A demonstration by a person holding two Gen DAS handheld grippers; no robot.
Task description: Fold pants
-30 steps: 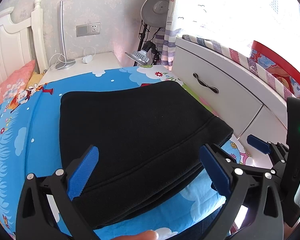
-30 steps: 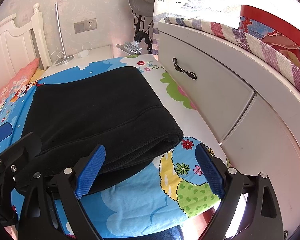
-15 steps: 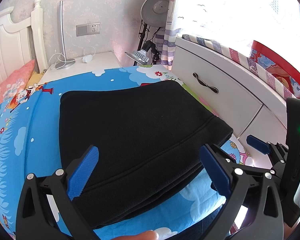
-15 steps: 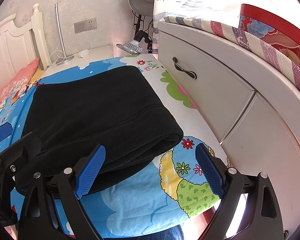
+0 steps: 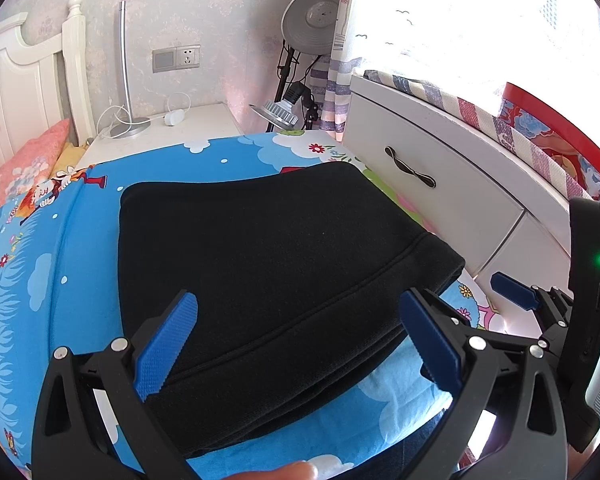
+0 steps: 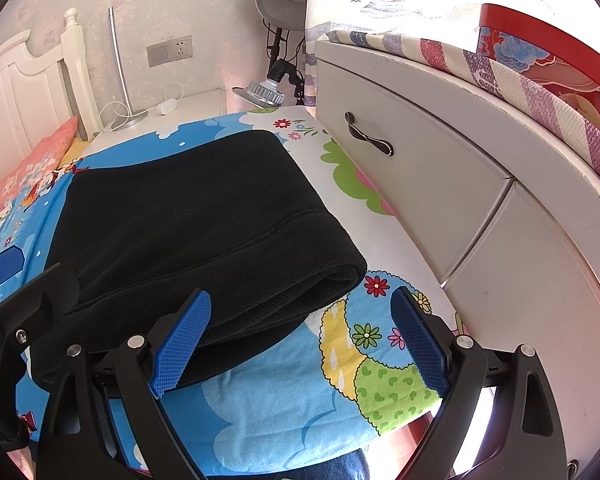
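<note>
Black pants point(image 5: 260, 264) lie folded into a thick rectangular stack on the cartoon-print bed sheet point(image 5: 40, 264), stacked layer edges facing me. My left gripper point(image 5: 300, 344) hovers over the stack's near edge, open, nothing between its blue pads. In the right wrist view the same pants point(image 6: 196, 224) fill the left half. My right gripper point(image 6: 300, 340) is open over the stack's near right corner and the sheet point(image 6: 284, 392), holding nothing. The right gripper's fingertip point(image 5: 514, 290) also shows at the right of the left wrist view.
A white drawer unit point(image 6: 440, 168) with a dark handle runs along the bed's right side. A white nightstand point(image 5: 172, 128) with a curved lamp and cables stands behind. A headboard and pink pillow point(image 5: 24, 160) are at far left. A fingertip point(image 5: 284, 473) shows at the bottom edge.
</note>
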